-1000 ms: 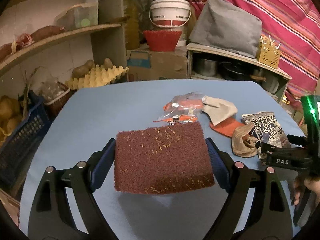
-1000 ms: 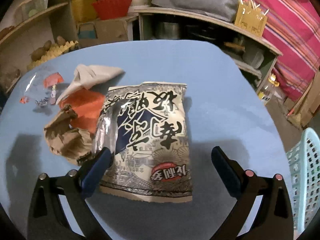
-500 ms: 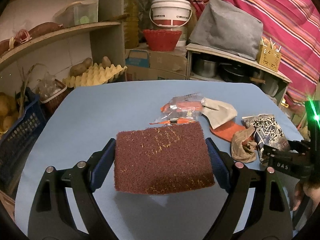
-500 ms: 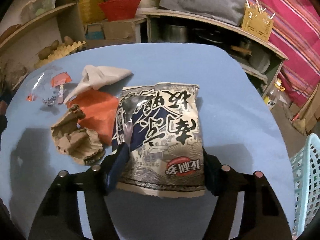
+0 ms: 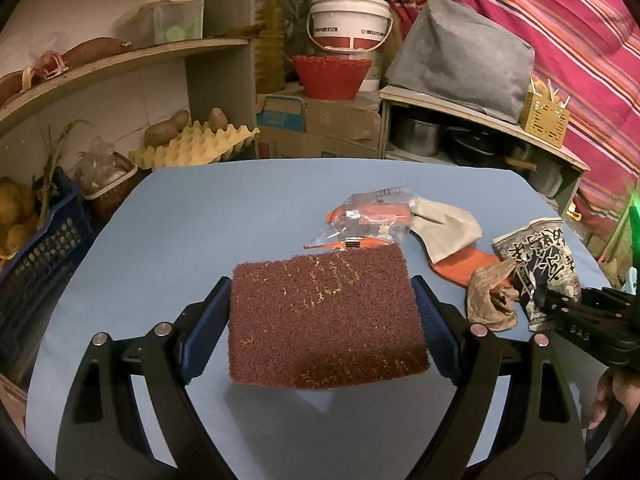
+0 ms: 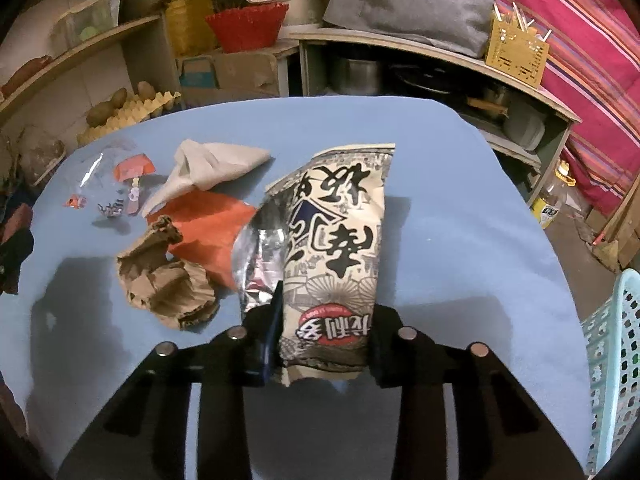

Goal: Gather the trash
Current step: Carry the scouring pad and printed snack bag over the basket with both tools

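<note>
My left gripper [image 5: 320, 282] is shut on a maroon scouring pad [image 5: 328, 328] and holds it just above the blue table [image 5: 192, 232]. My right gripper [image 6: 326, 312] is closing its jaws on a printed snack bag [image 6: 340, 240]; the pads press its lower end and the bag has crumpled narrow. Left of the bag lie a crumpled brown paper [image 6: 166, 284], an orange wrapper [image 6: 204, 232], a beige folded piece [image 6: 208, 164] and a clear plastic wrapper [image 6: 108, 184]. The left wrist view shows the snack bag [image 5: 540, 256] at the right edge.
A pale blue perforated basket [image 6: 616, 360] stands off the table's right edge. Behind the table are shelves, a yellow egg tray [image 5: 192, 146], a red bowl [image 5: 330, 76] and a white bucket [image 5: 350, 20]. A dark blue crate [image 5: 36, 248] stands at the left.
The right gripper's jaws have come in from wide open onto the snack bag, squeezing it narrow and raising its edges. The left gripper and its scouring pad have stayed put.
</note>
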`<state>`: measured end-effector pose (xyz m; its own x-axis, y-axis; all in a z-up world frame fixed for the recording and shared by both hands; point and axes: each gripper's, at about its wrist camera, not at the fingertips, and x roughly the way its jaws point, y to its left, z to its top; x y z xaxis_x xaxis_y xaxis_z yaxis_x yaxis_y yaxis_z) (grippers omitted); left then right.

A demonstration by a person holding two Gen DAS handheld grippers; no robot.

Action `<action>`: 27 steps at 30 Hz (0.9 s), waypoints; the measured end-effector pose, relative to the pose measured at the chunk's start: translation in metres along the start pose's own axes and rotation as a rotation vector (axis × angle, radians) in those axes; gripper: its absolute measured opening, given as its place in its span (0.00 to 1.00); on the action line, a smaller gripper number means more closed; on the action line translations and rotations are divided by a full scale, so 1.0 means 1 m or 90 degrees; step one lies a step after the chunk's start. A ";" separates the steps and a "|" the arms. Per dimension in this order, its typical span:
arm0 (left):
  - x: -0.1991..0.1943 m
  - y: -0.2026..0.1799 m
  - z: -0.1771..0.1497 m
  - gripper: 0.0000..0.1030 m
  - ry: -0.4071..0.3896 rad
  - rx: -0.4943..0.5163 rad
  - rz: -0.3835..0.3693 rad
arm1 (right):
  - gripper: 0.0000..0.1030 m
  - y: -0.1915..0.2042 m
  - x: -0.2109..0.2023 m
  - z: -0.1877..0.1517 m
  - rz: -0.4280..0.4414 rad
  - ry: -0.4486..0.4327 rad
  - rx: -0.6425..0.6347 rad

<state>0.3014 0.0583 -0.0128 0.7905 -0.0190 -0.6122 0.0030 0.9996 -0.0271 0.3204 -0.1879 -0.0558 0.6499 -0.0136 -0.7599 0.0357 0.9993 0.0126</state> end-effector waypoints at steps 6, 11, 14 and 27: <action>-0.003 -0.007 -0.003 0.82 -0.004 0.009 0.007 | 0.28 -0.011 -0.011 -0.002 -0.003 -0.014 0.008; -0.006 -0.015 -0.005 0.82 -0.008 0.023 0.011 | 0.28 -0.023 -0.021 -0.003 -0.004 -0.031 0.016; -0.007 -0.018 -0.005 0.82 -0.011 0.024 0.011 | 0.28 -0.028 -0.026 -0.003 -0.004 -0.039 0.016; -0.015 -0.032 -0.004 0.82 -0.024 0.029 0.009 | 0.28 -0.040 -0.044 -0.004 -0.001 -0.066 0.016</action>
<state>0.2873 0.0263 -0.0061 0.8131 -0.0052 -0.5821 0.0192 0.9997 0.0179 0.2875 -0.2271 -0.0259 0.7250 -0.0202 -0.6884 0.0551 0.9981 0.0287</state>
